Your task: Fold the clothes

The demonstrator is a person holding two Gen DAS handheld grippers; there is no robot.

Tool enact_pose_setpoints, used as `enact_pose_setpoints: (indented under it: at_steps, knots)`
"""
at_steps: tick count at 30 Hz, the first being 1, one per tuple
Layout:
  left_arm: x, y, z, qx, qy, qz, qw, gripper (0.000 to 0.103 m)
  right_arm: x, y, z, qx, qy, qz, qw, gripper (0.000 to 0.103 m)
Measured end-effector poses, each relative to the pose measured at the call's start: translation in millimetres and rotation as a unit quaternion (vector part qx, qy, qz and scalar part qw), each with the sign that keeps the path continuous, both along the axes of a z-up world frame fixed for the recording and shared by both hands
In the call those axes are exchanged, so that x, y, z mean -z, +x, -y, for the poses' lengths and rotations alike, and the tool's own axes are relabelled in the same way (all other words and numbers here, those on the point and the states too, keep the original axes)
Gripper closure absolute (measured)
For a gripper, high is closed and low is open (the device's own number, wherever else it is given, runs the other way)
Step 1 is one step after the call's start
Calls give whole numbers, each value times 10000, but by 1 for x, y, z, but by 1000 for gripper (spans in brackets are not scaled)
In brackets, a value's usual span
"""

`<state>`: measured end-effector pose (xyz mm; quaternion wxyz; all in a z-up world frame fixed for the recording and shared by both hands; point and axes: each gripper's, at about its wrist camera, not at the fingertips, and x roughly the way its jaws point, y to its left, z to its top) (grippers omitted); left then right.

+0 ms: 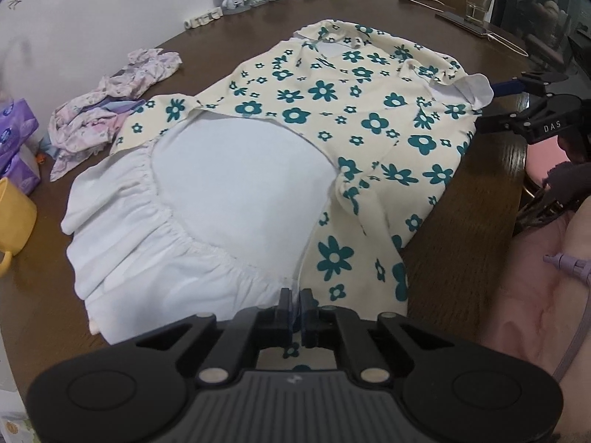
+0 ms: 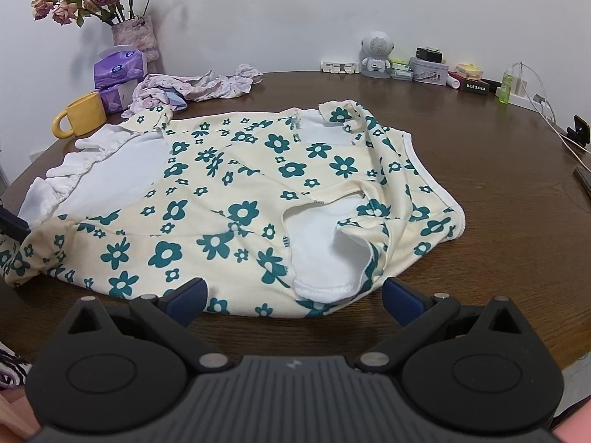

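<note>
A cream dress with teal flowers (image 1: pixel 325 110) lies spread on the brown table, its white lining and ruffled hem (image 1: pixel 177 229) turned up toward me. It also shows in the right wrist view (image 2: pixel 236 199). My left gripper (image 1: pixel 295 297) is shut on the near hem edge of the dress. My right gripper (image 2: pixel 295 295) is open and empty at the dress's near edge, with a white-lined sleeve opening (image 2: pixel 325 258) between its fingers. In the left wrist view the right gripper (image 1: pixel 517 92) sits at the far right by the sleeve.
A crumpled pink-and-lilac garment (image 2: pixel 192 86) lies at the back left. A yellow mug (image 2: pixel 79 114), purple tissue packs (image 2: pixel 118 68) and a vase of dried roses (image 2: pixel 136 35) stand nearby. A white robot figure (image 2: pixel 376 55), boxes, a green bottle (image 2: pixel 508 86) and cables line the wall.
</note>
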<state>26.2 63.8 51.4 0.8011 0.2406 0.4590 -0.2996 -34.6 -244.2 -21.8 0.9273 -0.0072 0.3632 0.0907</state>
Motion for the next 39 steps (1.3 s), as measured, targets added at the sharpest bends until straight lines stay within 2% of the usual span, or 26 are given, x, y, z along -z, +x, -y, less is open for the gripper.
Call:
enact_pose_setpoints:
  at_steps: [4, 5, 7, 13, 19, 23, 24, 26, 29, 32, 34, 36, 37, 39]
  knots:
    - [5, 3, 3, 6, 42, -71, 10000, 92, 0, 0, 0, -28, 12, -2, 10000, 1]
    - [6, 4, 4, 11, 63, -91, 9999, 93, 0, 1, 0, -19, 17, -3, 10000, 1]
    - [7, 4, 4, -20, 84, -61, 9999, 102, 0, 1, 1, 0, 22, -8, 10000, 1]
    - [-11, -4, 10, -23, 315, 566, 9979, 103, 1, 4, 1, -11, 9, -14, 10000, 1]
    - [0, 10, 9, -237, 949, 916, 9910, 103, 3, 4, 2, -36, 35, -17, 10000, 1]
    - [17, 16, 10, -256, 1155, 792, 9898, 103, 4, 3, 4, -22, 57, -37, 10000, 1]
    - [18, 16, 9, -297, 1141, 738, 9903, 102, 4, 3, 4, -16, 56, -37, 10000, 1]
    - [13, 17, -1, -551, 972, 671, 9915, 94, 4, 2, 7, 7, 53, -26, 10000, 1]
    - [-9, 15, -30, -1168, 398, 768, 9894, 91, 5, 3, 10, 49, 71, -29, 10000, 1]
    - [-7, 4, -32, -1259, 263, 702, 9892, 90, 7, 5, 11, 55, 96, -52, 9999, 1]
    - [-5, -4, -34, -1319, 173, 659, 9889, 85, 8, 6, 10, 23, 105, -55, 9999, 1]
    - [-3, -11, -35, -1379, 84, 615, 9885, 66, 8, 7, 9, -17, 113, -60, 9999, 1]
    - [-2, -15, -36, -1409, 39, 593, 9882, 62, 9, 7, 8, -45, 115, -63, 9999, 1]
    - [-1, -22, -37, -1469, -51, 549, 9876, 60, 9, 7, 6, -94, 115, -65, 9999, 1]
